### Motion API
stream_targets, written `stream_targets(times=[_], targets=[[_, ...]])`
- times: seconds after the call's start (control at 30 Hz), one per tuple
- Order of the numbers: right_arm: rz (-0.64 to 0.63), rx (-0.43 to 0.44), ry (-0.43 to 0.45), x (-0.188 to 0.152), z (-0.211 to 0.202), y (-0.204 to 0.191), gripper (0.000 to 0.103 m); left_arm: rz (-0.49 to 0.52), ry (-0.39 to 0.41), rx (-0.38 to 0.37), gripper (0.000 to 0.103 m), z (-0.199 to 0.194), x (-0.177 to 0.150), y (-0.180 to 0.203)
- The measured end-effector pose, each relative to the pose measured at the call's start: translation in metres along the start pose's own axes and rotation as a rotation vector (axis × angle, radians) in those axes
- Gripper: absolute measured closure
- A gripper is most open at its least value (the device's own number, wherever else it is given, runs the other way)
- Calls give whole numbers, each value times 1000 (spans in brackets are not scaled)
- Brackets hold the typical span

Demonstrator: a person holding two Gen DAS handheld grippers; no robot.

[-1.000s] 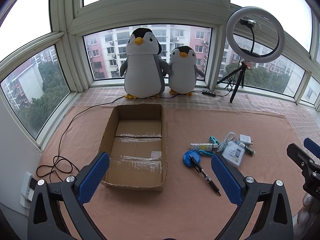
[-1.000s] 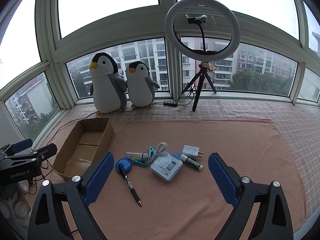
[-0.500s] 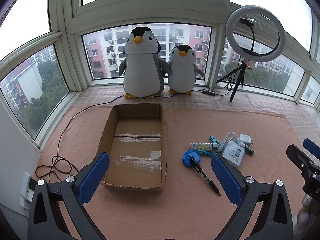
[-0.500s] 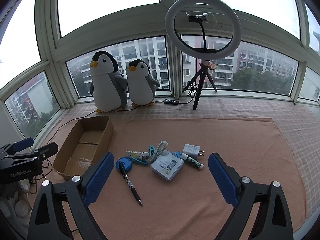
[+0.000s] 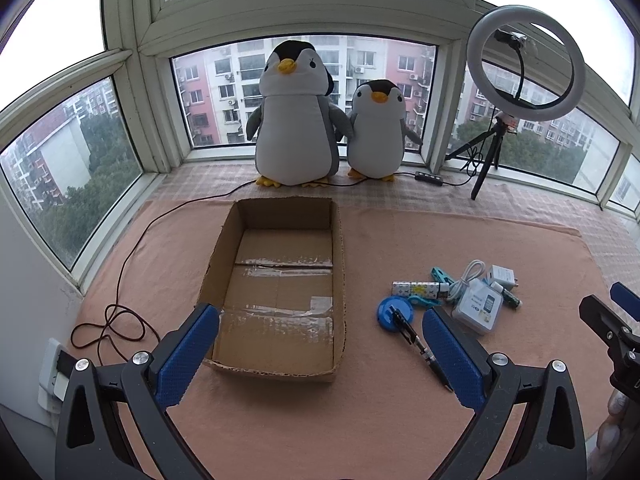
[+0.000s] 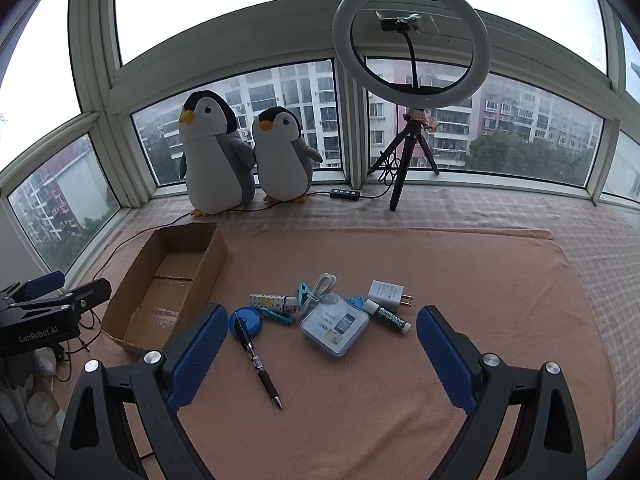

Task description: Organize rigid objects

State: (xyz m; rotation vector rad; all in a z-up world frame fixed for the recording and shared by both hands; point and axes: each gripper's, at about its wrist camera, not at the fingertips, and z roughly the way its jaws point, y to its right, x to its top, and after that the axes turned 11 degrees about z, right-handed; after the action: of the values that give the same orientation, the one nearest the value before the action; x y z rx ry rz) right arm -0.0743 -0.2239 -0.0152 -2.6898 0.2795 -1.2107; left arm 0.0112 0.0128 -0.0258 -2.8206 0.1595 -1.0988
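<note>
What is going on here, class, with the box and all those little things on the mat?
A person holds a claw in each hand over a pink mat. Both the left claw and the right claw are open and hold nothing. The cardboard box has nothing in it. The small things lie in a cluster beside it: a pen, a blue round lid, a clear case, a white charger and a few more. Sorting has not yet begun.
</note>
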Motion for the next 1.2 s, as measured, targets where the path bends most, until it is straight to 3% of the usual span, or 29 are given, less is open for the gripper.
stream_targets(times=[0.37,0.63,0.9,1.1,1.2], targets=[[-73,53,-96,-9,38,-14,10,-31,-19,33,0,9,-5,-16],[-165,85,-194,-22,78,-34,22,-72,-28,71,0,12,-12,-39],[-233,77,-238,-32,101,-49,22,-146,-105,93,0,42,-26,-82],[-237,75,-255,-36,109,-50,22,-210,-230,128,13,97,-40,-135],[-236,74,-259,-37,111,-50,22,-225,-316,115,29,130,-50,-151]])
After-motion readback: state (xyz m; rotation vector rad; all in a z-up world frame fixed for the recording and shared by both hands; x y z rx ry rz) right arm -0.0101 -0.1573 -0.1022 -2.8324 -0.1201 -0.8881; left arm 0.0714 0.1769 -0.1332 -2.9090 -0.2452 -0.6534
